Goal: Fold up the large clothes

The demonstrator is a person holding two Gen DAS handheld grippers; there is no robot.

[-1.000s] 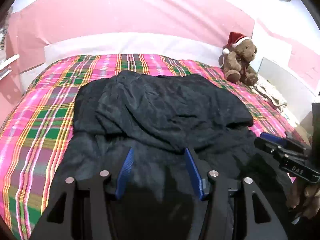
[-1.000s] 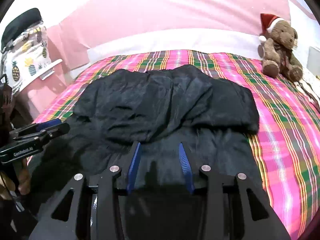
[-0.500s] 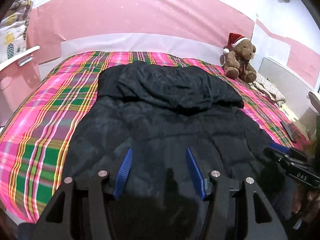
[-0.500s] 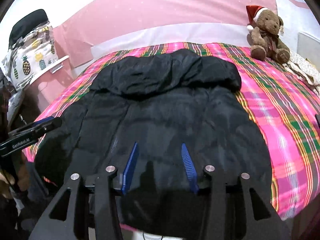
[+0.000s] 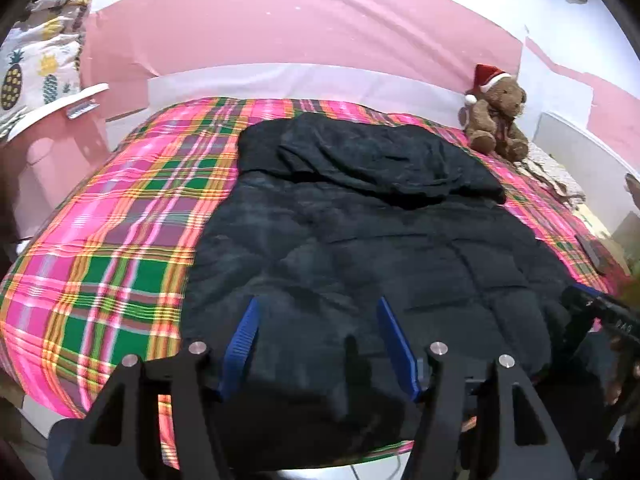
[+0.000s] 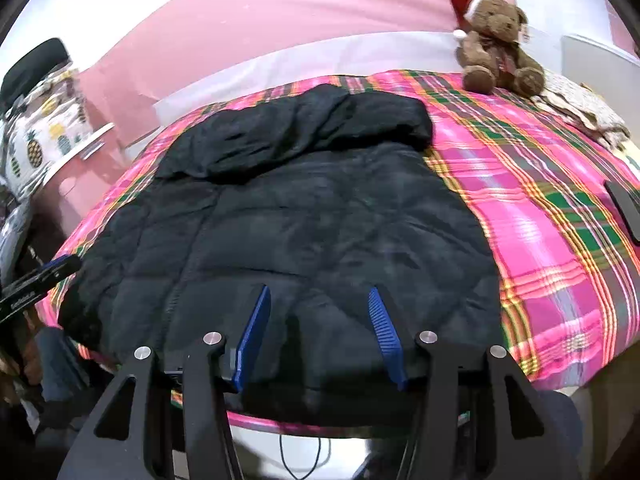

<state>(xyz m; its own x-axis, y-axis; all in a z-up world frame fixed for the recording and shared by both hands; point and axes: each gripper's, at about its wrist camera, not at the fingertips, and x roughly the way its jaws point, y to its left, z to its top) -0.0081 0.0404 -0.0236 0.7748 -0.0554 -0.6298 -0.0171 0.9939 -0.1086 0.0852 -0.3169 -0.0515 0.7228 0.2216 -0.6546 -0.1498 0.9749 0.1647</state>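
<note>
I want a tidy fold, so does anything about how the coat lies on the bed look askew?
Yes. The black jacket lies off-centre, its near hem drooping over the edge of the plaid bedspread, and its hood is rumpled. The teddy bear sits clear of it.

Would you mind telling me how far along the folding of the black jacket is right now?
Done: the black jacket lies spread on the plaid bed, its far end already doubled over.
In hand: nothing. The left gripper and right gripper are opening above the near hem, with no cloth pinched.
Left: probably the main folds, since most of the jacket is one flat layer.
</note>
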